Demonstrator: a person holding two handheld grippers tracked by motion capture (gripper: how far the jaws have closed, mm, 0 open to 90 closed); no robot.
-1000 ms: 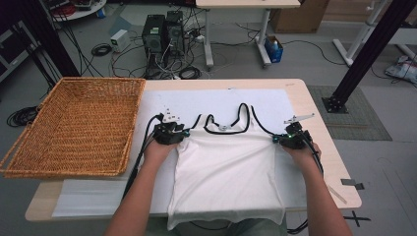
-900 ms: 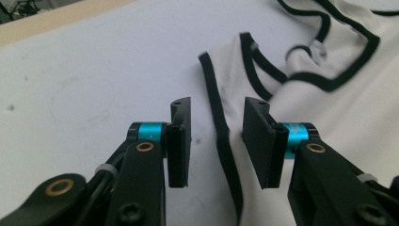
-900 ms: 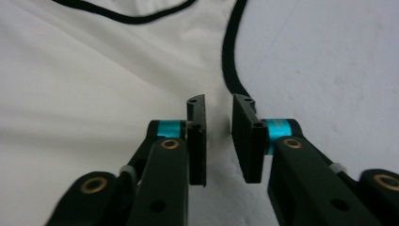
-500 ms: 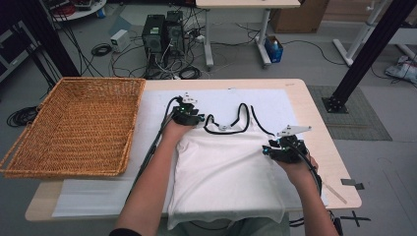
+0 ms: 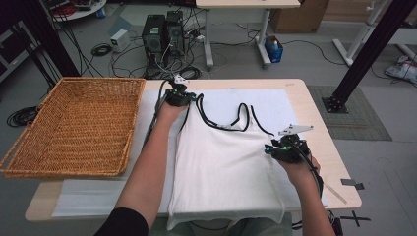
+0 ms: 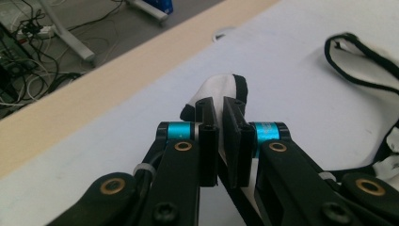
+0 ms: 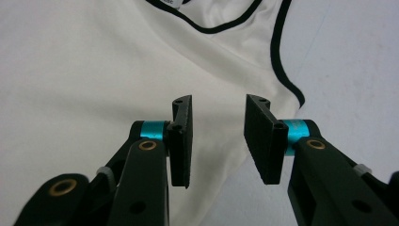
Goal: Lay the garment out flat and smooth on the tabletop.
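White tank top point(image 5: 223, 162) lying flat on pale sheet point(image 5: 98, 196) over wooden table point(image 5: 314, 113), hem toward near edge and hanging slightly past it, neck toward far side. Fabric plain off-white, smooth across body, few shallow creases; neckline and armholes edged in narrow black trim point(image 7: 282, 61). Small label visible inside neckline in right gripper view. Straps thin, curling on sheet as dark loops near far middle of table. Left strap point(image 6: 221, 92) lifted off sheet and folded into a small white tab with black edge. Left gripper point(image 5: 178, 95) at far left corner of garment, jaws just closed, pressed together on that strap, fabric poking out past pad tips in left gripper view; rest of strap trailing back toward body of garment. Second strap loop point(image 6: 357, 61) lying loose on sheet at right of left gripper view. Right gripper point(image 5: 287, 150) at right side edge of garment, below armhole, jaws spread, nothing between pads, side hem and sheet showing through gap point(image 7: 219, 136); held just above cloth, contact not determinable. Grey three-cornered plate on top of right gripper, cable trailing along forearm. Wicker basket point(image 5: 29, 157) on left end of table, well apart from garment.
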